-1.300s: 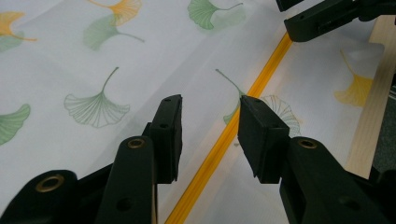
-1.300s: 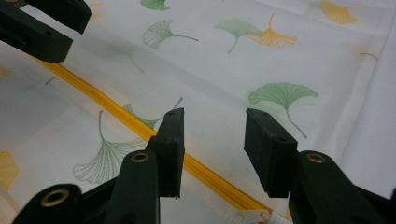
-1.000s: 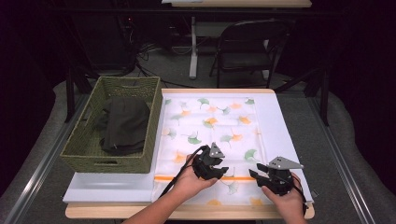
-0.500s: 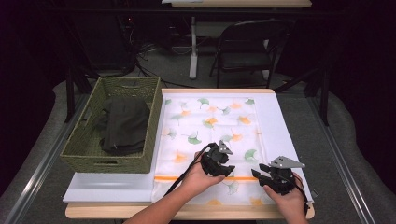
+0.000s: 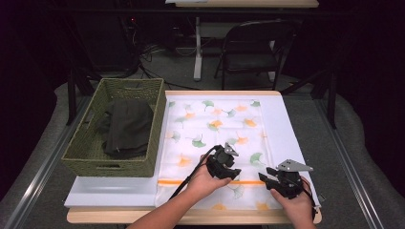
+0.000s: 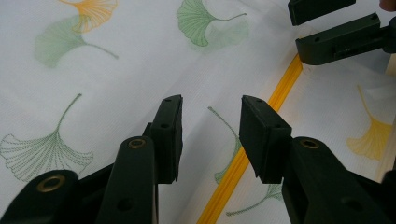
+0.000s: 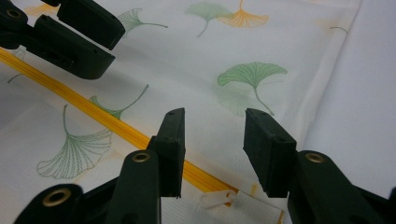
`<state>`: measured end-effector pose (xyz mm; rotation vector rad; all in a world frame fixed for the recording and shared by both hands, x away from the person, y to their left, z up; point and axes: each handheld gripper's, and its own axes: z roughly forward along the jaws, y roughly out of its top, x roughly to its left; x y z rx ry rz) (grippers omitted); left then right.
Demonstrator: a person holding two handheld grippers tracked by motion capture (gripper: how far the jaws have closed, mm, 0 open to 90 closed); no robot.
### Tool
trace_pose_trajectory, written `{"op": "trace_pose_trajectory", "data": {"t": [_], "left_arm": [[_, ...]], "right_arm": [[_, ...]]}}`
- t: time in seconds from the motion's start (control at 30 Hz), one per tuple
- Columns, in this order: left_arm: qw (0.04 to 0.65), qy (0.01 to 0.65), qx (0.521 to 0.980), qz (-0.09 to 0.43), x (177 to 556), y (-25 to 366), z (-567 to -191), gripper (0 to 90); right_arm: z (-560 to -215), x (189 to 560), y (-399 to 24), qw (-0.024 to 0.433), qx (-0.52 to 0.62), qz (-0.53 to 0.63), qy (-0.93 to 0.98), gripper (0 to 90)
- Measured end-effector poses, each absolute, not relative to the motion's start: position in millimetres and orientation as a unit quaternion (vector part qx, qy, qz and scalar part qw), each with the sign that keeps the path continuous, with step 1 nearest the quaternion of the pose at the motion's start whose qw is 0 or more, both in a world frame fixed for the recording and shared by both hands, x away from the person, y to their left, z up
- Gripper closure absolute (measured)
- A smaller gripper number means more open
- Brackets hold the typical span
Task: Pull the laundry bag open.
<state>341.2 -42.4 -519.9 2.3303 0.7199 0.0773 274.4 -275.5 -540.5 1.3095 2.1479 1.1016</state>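
High view: a white mesh bag [image 5: 215,148] printed with ginkgo leaves lies flat on the counter [image 5: 291,129], covering its middle from the far edge to the near edge, just beside a woven basket [image 5: 90,152] at the left edge that holds a dark garment [image 5: 125,128]. An orange zipper [image 5: 172,182] runs across the bag near the counter's near edge. The left gripper [image 5: 228,162] hovers over the zipper line at mid-bag; the right gripper [image 5: 267,175] sits near the counter's near right corner, at the zipper's end. The step in hand looks like working the zipper, with both hands lining up on it.

Left gripper view: the left gripper [image 6: 210,133] has its jaws apart with nothing between them, and the zipper [image 6: 243,163] passes just beneath on the bag [image 6: 130,74]. The right gripper's jaws show at the top right, over the same orange line.

Right gripper view: the right gripper [image 7: 212,149] also stands part open and holds nothing; the white zipper pull [image 7: 219,199] lies just below its jaws. The next move probably calls for lowering onto that pull and pinching it while the left jaws pin the fabric.

Against the earlier frames, the left gripper has shifted slightly right along the zipper; the right one has stayed put.
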Motion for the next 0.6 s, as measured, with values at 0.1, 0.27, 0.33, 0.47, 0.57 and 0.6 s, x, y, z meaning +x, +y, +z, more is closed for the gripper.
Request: {"op": "trace_pose_trajectory", "data": {"t": [0.1, 0.27, 0.33, 0.47, 0.57, 0.6], "left_arm": [[0.343, 0.277, 0.897, 0.027, 344, -46, -520, 59.7], [0.341, 0.271, 0.899, 0.028, 347, -51, -519, 61.2], [0.338, 0.269, 0.901, 0.029, 348, -53, -520, 61.2], [0.337, 0.276, 0.900, 0.021, 349, -57, -525, 61.1], [0.333, 0.270, 0.903, 0.024, 348, -60, -527, 61.1], [0.333, 0.266, 0.904, 0.027, 348, -60, -527, 61.2]], "right_arm": [[-540, 274, -276, 0.196, 0.468, 0.393, 0.767, 58.8], [-542, 277, -281, 0.195, 0.477, 0.392, 0.762, 60.3], [-544, 277, -282, 0.188, 0.482, 0.391, 0.761, 60.6], [-544, 276, -284, 0.186, 0.485, 0.392, 0.759, 61.0], [-544, 276, -284, 0.186, 0.486, 0.392, 0.758, 61.8], [-544, 276, -285, 0.186, 0.486, 0.390, 0.759, 61.8]]}}
